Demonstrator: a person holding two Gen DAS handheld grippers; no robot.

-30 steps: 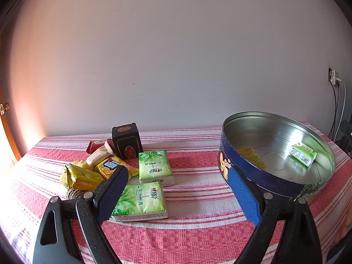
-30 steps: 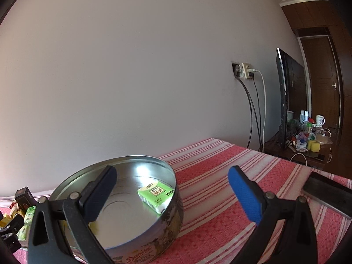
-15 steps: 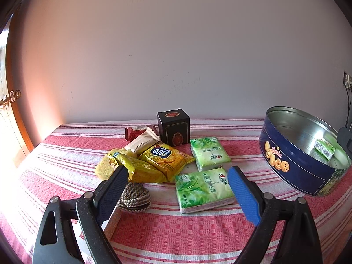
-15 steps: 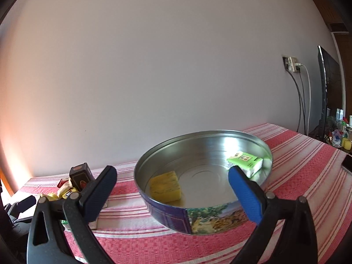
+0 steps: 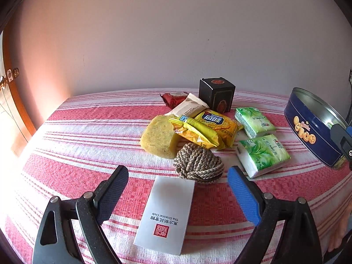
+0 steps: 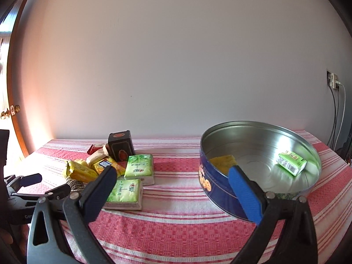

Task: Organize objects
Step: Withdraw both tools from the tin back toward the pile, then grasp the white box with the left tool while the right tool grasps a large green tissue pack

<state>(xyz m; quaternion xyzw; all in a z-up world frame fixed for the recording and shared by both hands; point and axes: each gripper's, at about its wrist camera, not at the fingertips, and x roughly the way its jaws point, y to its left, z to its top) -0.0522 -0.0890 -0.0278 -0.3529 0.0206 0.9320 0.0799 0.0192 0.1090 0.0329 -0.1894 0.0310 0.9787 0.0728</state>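
Observation:
A round blue cookie tin (image 6: 222, 195) stands open on the right of the striped table; it holds a yellow sponge (image 6: 222, 161) and a green carton (image 6: 291, 162). It also shows in the left wrist view (image 5: 308, 127). My left gripper (image 5: 178, 187) is open and empty, hovering over a white card (image 5: 167, 209), just short of a ball of cord (image 5: 199, 164). Beyond lie a yellow sponge (image 5: 158, 136), yellow snack packs (image 5: 211, 127), two green tissue packs (image 5: 261, 151) and a black box (image 5: 216, 93). My right gripper (image 6: 171, 180) is open and empty, between the tissue packs (image 6: 125, 191) and the tin.
The table with its red and white striped cloth (image 5: 88, 136) stands against a plain wall. A wooden door (image 5: 11, 101) is at the left. Cables hang from a wall socket (image 6: 334, 81) at the right. My left gripper shows at the left of the right wrist view (image 6: 41, 184).
Both grippers have swung left. The left one has moved from facing the tin to over the white card and cord ball. The right one now faces the pile and the tin. Both stay open.

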